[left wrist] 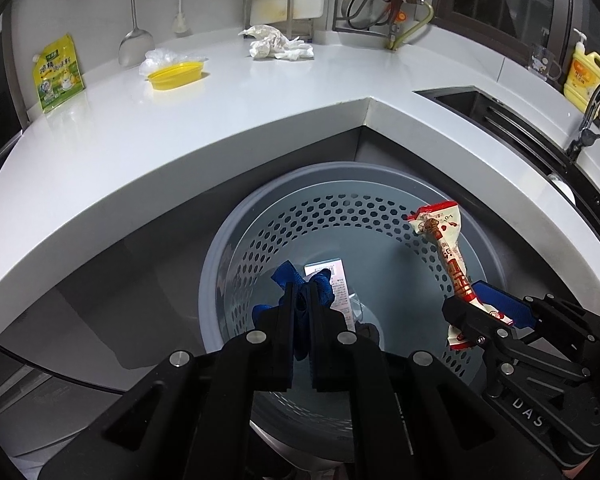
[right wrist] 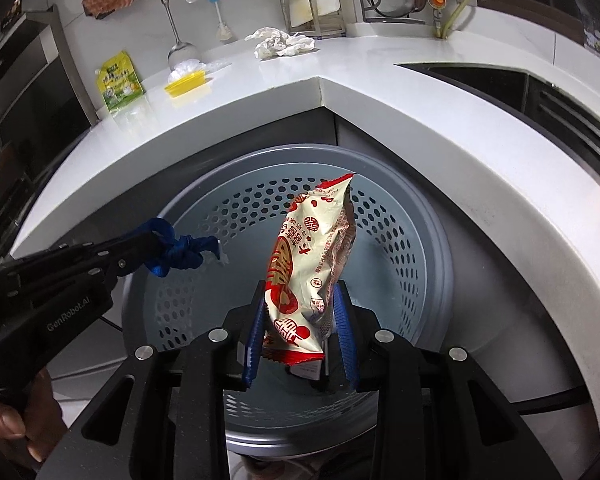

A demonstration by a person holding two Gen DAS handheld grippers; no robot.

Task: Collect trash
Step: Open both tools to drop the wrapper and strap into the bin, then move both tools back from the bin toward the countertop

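A grey perforated bin (left wrist: 220,248) (right wrist: 432,208) stands on the floor below the counter corner. My left gripper (left wrist: 300,294) (right wrist: 150,254) hangs over the bin's left side, shut on a knotted blue strap (left wrist: 286,276) (right wrist: 180,254). My right gripper (right wrist: 300,292) (left wrist: 476,308) is over the bin's right side, shut on the lower end of a red and white snack wrapper (right wrist: 312,264) (left wrist: 440,236) that sticks upward. A white printed packet (left wrist: 340,280) lies at the bottom of the bin, partly hidden behind the left fingers.
The white L-shaped counter (left wrist: 220,128) carries crumpled tissue (left wrist: 276,42), a yellow lid (left wrist: 176,74) beside clear plastic, and a green-yellow pouch (left wrist: 58,74). A sink (left wrist: 460,100), faucet (left wrist: 592,112) and yellow soap bottle (left wrist: 586,76) are at the right. A person's hand (right wrist: 8,424) holds the left gripper.
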